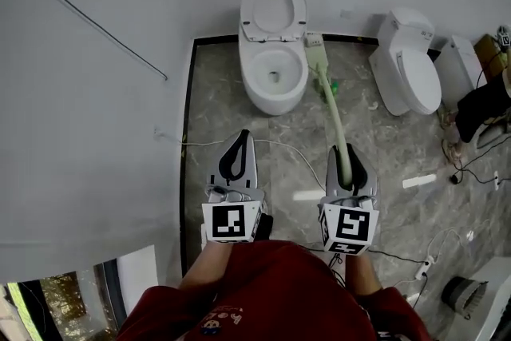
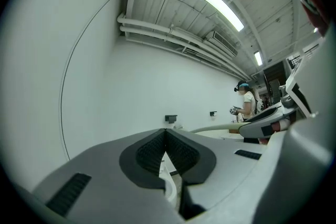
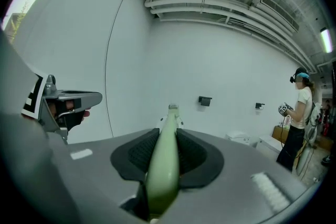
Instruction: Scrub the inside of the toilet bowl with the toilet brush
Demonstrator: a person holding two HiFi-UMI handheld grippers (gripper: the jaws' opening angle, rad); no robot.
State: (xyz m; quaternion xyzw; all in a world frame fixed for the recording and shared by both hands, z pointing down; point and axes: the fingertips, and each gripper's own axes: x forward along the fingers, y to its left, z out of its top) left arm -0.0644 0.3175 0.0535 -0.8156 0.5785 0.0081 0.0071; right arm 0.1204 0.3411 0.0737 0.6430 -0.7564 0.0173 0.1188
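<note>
**A:** Position of the toilet (image 1: 273,84)?

**B:** At the far edge of the floor slab (image 1: 223,104), near its left corner, backed against the wall (image 1: 96,108). The lid (image 1: 273,8) stands raised behind the bowl.

**A:** And the toilet brush (image 1: 330,100)?

**B:** Its head is just to the right of the bowl's rim, outside the bowl. The handle runs back from there to between the jaws of the right gripper (image 1: 349,157), in front of the toilet.

**A:** The left gripper (image 1: 243,138)?

**B:** Left of the right gripper, level with it, in front of the bowl.

**A:** Anything else?

**B:** A second toilet (image 1: 411,72) stands to the right, well apart. A cable (image 1: 283,146) lies on the slab between the first toilet and the grippers.
</note>
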